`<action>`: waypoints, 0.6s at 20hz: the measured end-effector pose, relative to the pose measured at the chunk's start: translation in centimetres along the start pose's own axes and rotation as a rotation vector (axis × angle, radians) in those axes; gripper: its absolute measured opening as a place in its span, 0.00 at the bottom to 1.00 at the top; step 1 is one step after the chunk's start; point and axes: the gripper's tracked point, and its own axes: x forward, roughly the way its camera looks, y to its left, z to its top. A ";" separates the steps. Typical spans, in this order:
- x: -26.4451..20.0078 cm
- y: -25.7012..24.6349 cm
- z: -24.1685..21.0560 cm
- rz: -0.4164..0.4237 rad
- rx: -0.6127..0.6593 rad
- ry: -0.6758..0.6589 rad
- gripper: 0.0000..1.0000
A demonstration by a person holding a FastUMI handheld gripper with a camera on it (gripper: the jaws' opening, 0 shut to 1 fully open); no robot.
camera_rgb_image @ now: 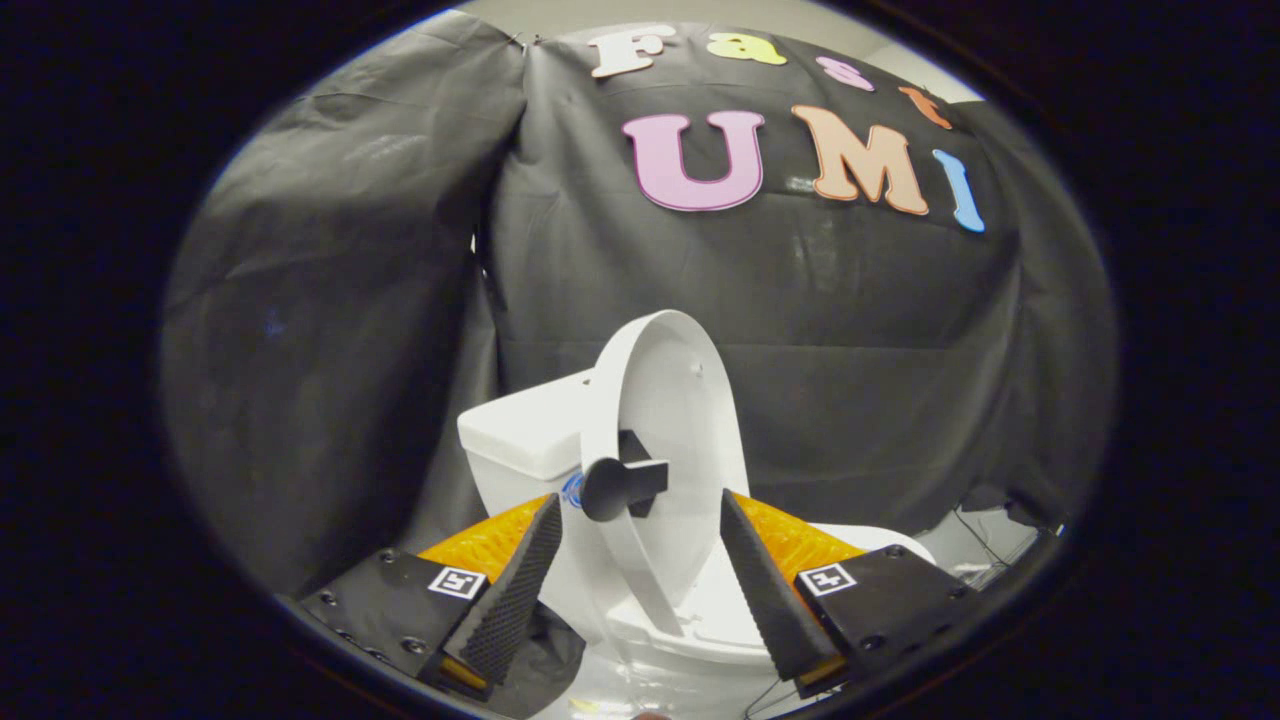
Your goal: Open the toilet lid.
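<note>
The toilet lid (665, 420) is raised upright before the tank (520, 430); the hand-held gripper (640, 570) is spread apart, its fingers flanking the lid untouched.

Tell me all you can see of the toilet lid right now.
The toilet lid is white, glossy, plastic-looking and oval, raised nearly upright with its rim edge and inner face showing. A dark knob-like handle sticks out from its rim. It stands before the tank, above the bowl, just ahead of the open claw, whose fingers do not touch it.
</note>
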 end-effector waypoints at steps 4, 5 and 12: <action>-1.2 -2.0 -1.4 -0.008 -0.051 0.034 0.98; -1.4 -2.4 -1.7 -0.003 -0.062 0.041 0.98; -3.6 -4.7 -2.0 0.047 -0.055 0.020 0.98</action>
